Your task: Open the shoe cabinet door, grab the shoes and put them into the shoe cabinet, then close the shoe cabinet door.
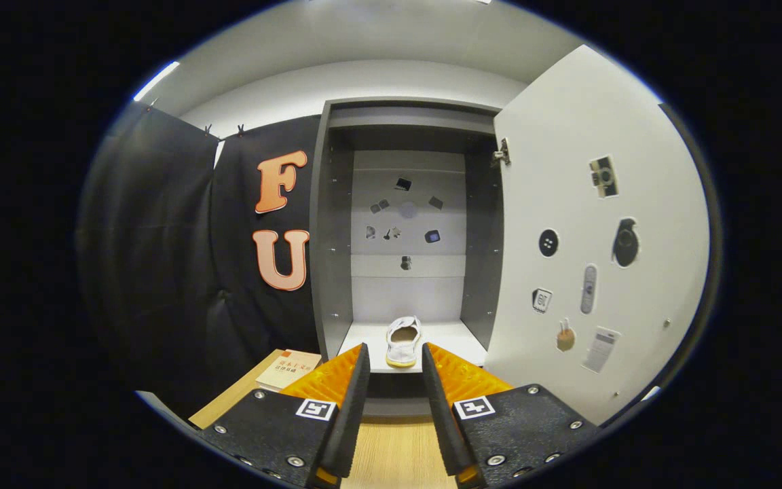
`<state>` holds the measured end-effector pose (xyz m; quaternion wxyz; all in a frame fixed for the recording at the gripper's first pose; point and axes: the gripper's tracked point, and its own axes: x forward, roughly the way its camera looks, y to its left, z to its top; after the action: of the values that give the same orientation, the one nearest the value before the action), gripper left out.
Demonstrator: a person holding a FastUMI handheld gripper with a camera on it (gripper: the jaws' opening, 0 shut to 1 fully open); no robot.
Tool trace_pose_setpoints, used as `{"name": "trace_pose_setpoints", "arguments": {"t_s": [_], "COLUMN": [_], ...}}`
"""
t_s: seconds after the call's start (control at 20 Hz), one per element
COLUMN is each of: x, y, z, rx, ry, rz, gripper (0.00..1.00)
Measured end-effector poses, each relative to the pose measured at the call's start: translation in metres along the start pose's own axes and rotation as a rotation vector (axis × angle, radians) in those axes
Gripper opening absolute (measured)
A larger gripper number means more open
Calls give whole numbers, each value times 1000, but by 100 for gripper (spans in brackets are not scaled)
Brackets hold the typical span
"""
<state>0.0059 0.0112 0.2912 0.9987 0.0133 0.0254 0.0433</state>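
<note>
A grey shoe cabinet (337, 238) stands open in the booth, its white sticker-dotted door (594, 238) swung wide to the right. One white slip-on shoe (403, 341) rests on the cabinet's pale bottom shelf (452, 336), just beyond the gripper (396, 363), whose fingers are spread apart and empty above a light wood-grain counter (398, 455); a booklet (289, 369) lies left.

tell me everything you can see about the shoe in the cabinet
The shoe is a single pale, whitish slip-on of what looks like soft fabric, with a thin yellowish sole edge at its near end. Its opening faces up, showing a darker tan inside. It sits upright on its sole on the white bottom shelf of the open shoe cabinet, lengthwise toward the back wall. Nothing but the shelf touches it. The gripper is open, its fingers apart just short of the shoe and not touching it.
</note>
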Motion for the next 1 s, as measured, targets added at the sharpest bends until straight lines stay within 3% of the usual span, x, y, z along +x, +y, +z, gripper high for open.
{"name": "trace_pose_setpoints", "arguments": {"t_s": [0.3, 0.55, 0.8, 1.0], "x": [-83, -131, -144, -129], "y": [-71, -157, -230, -263], "z": [-3, -10, -23, -36], "rx": [42, 59, 84, 131], "ry": [-20, -13, 11, 27], "rz": [-157, -335, -456, -474], "gripper": [51, 53, 55, 59]}}
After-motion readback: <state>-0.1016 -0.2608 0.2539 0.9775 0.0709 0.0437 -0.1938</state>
